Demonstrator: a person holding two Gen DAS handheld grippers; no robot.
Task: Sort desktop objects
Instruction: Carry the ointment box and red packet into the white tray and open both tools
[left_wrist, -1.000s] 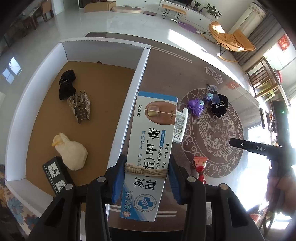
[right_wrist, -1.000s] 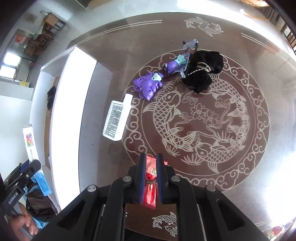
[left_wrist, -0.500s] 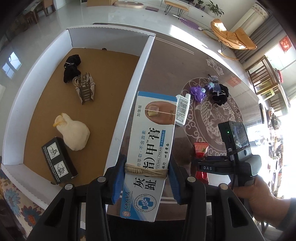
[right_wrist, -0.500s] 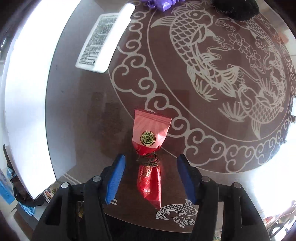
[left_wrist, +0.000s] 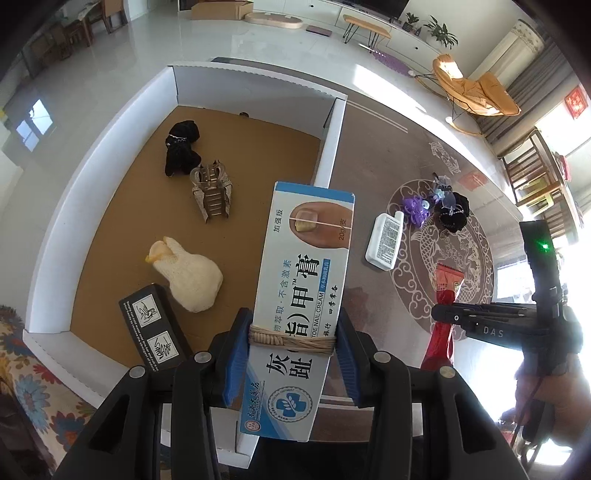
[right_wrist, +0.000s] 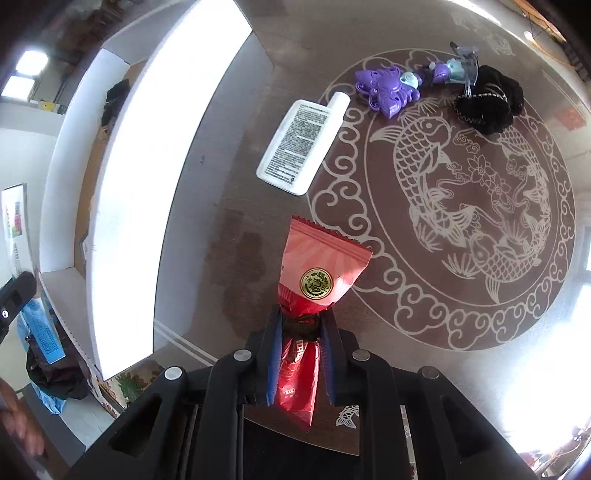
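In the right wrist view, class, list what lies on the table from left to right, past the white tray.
White bottle → purple toy → black scrunchie.

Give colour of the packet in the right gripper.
Red packet with a gold round seal; right wrist view shows it best.

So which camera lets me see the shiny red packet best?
The right wrist view. There the red packet fills the middle, with its gold round sticker and zigzag top edge clear, pinched at its tied neck by the right tool. The left wrist view shows it only small and partly hidden behind that tool, off at the right side.
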